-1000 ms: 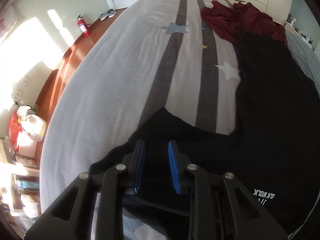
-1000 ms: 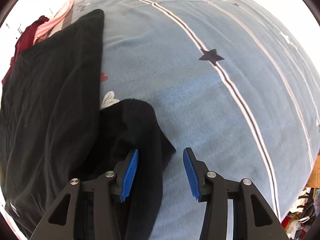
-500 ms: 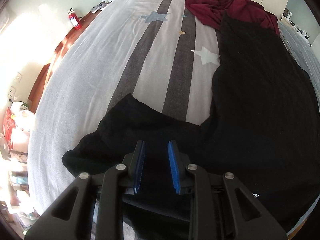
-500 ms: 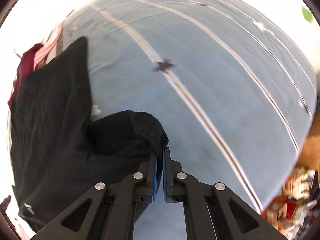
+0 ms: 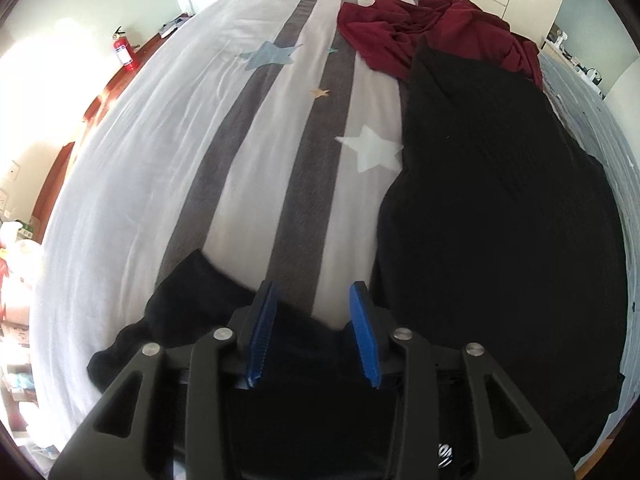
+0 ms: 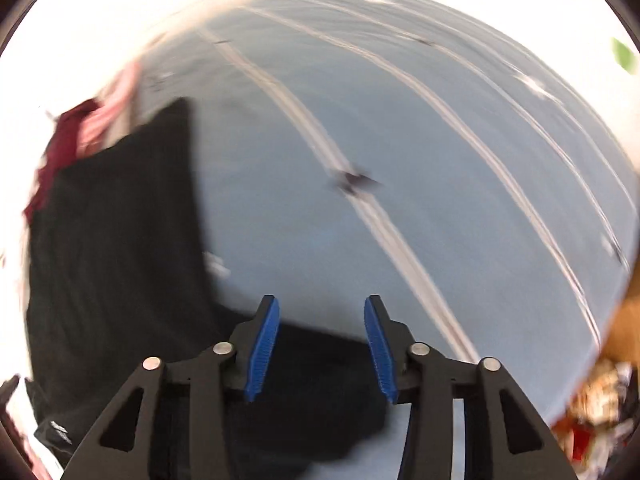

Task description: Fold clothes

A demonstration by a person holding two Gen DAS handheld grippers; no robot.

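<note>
A black garment (image 5: 500, 220) lies spread lengthwise on the bed, and its left sleeve (image 5: 192, 300) is bunched on the striped cover. Over that sleeve my left gripper (image 5: 312, 332) has its jaws opening; black cloth lies under and between the blue pads, which do not press on it. In the blurred right wrist view the same black garment (image 6: 108, 240) fills the left side, with its other sleeve (image 6: 320, 364) folded below my right gripper (image 6: 320, 344). Those jaws are opening too, with the cloth loose beneath them.
A crumpled maroon garment (image 5: 420, 32) lies at the far end of the bed. The white and grey starred cover (image 5: 140, 160) stretches to the left, a blue striped blanket (image 6: 440, 200) to the right. A red fire extinguisher (image 5: 125, 50) stands by the wall. Clutter (image 6: 592, 412) sits beyond the bed's right edge.
My left gripper's pads, close together on the black sleeve before, now stand apart. My right gripper shut on the other sleeve, then opened again and rose; the sleeve lies flatter beneath it.
</note>
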